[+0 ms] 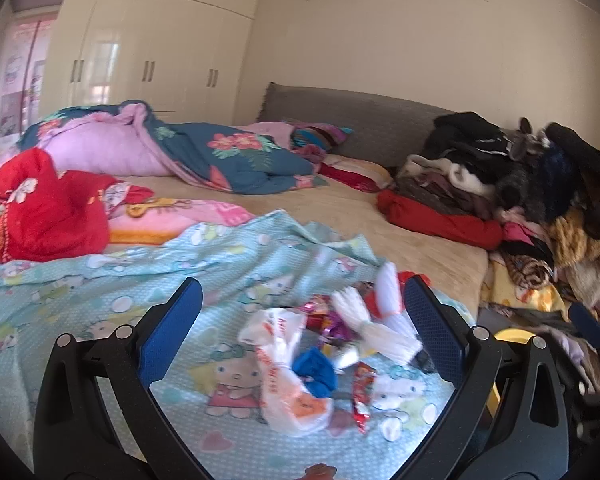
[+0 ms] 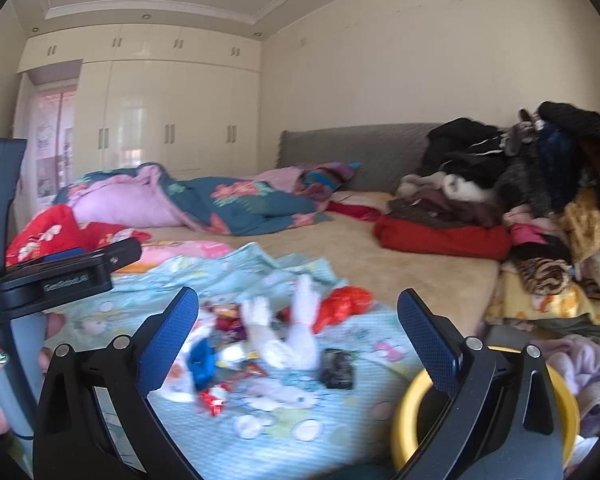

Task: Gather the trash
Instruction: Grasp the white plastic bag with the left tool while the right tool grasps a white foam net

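Trash (image 1: 324, 364) lies heaped on the light-blue cartoon sheet (image 1: 80, 288) at the near edge of the bed (image 1: 400, 232), directly ahead of both your grippers. You can count one knotted white plastic bag (image 1: 288, 384), two white string bundles (image 1: 380, 320), one blue scrap (image 1: 316, 368), one red bag (image 2: 342, 300) and one black wrapper (image 2: 337, 368); the foil candy wrappers (image 1: 362, 396) blur together beyond counting. Your left gripper (image 1: 302, 320) hangs spread wide over the heap, grasping nothing. Your right gripper (image 2: 298, 328) is likewise spread and empty, one yellow bin (image 2: 408, 412) behind its right finger. One clothes pile (image 2: 532, 192) crowds the bed's right side.
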Demonstrator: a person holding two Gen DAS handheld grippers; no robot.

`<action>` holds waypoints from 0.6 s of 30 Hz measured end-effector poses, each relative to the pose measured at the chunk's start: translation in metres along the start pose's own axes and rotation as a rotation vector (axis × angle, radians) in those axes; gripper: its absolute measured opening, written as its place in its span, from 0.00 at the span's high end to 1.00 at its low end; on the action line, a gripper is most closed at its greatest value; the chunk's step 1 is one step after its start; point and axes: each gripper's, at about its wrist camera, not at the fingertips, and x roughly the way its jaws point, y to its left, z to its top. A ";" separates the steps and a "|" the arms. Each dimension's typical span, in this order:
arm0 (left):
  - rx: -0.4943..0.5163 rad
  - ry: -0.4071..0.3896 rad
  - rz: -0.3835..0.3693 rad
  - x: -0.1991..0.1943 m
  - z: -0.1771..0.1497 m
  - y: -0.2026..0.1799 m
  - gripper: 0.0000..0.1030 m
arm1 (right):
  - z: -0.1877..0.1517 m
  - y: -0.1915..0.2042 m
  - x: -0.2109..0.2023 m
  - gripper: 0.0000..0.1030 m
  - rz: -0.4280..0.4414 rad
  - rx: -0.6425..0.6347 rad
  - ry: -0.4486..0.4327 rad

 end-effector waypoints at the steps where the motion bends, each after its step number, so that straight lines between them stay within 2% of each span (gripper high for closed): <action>1: -0.007 -0.001 0.009 0.000 0.001 0.004 0.10 | 0.001 0.005 0.004 0.06 0.017 -0.005 0.011; 5: -0.042 -0.008 0.050 0.002 0.006 0.025 0.10 | 0.003 0.023 0.016 0.06 0.078 -0.028 0.040; 10: -0.052 0.016 0.061 0.010 0.004 0.050 0.10 | 0.003 0.035 0.035 0.06 0.178 -0.032 0.113; 18: -0.094 0.109 0.036 0.039 -0.008 0.081 0.10 | -0.003 0.034 0.066 0.06 0.197 -0.061 0.190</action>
